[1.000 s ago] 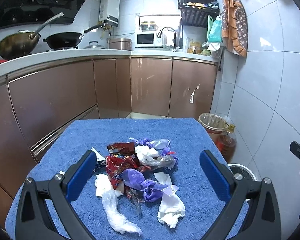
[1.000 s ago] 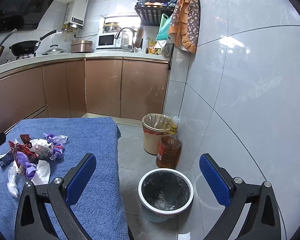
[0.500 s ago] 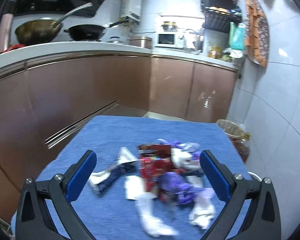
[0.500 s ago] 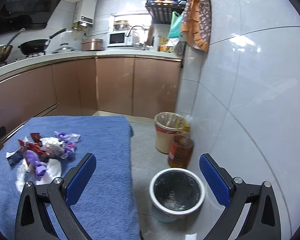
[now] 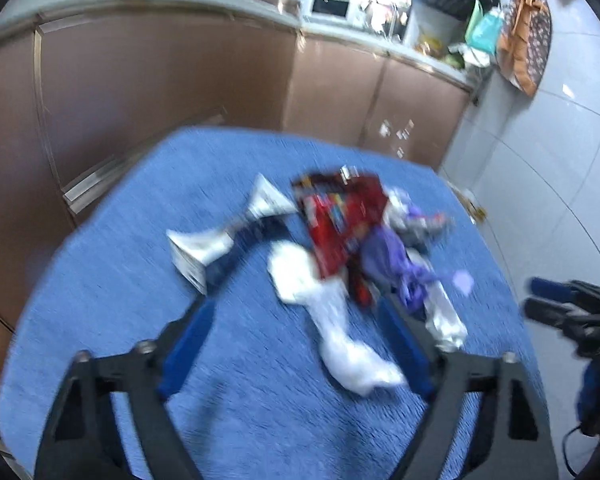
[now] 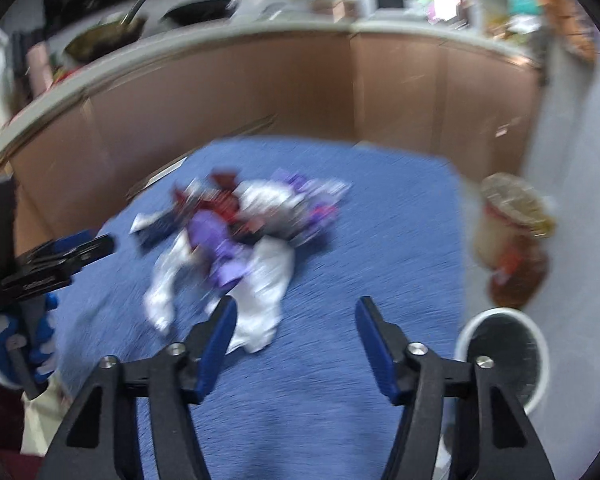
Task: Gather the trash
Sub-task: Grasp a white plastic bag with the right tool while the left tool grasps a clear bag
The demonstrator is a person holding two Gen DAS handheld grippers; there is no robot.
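Observation:
A pile of trash (image 5: 340, 248) lies on the blue towel-covered table (image 5: 140, 240): a red wrapper (image 5: 340, 216), purple wrappers (image 5: 384, 256), white crumpled plastic (image 5: 340, 332) and a silver-and-dark packet (image 5: 220, 240). My left gripper (image 5: 296, 316) is open, low over the table, just short of the pile. The pile also shows in the right wrist view (image 6: 240, 232). My right gripper (image 6: 296, 316) is open over the table, its left finger beside white plastic (image 6: 264, 304). Both views are blurred.
A white bin with a black liner (image 6: 504, 356) stands on the floor right of the table. A lined tan bin (image 6: 512, 216) and a bottle stand behind it. Brown cabinets (image 5: 160, 92) run behind the table. Tiled wall at right.
Both grippers have tilted down and moved in toward the pile. The right gripper swung left from the floor bin to over the table, and its jaws have narrowed.

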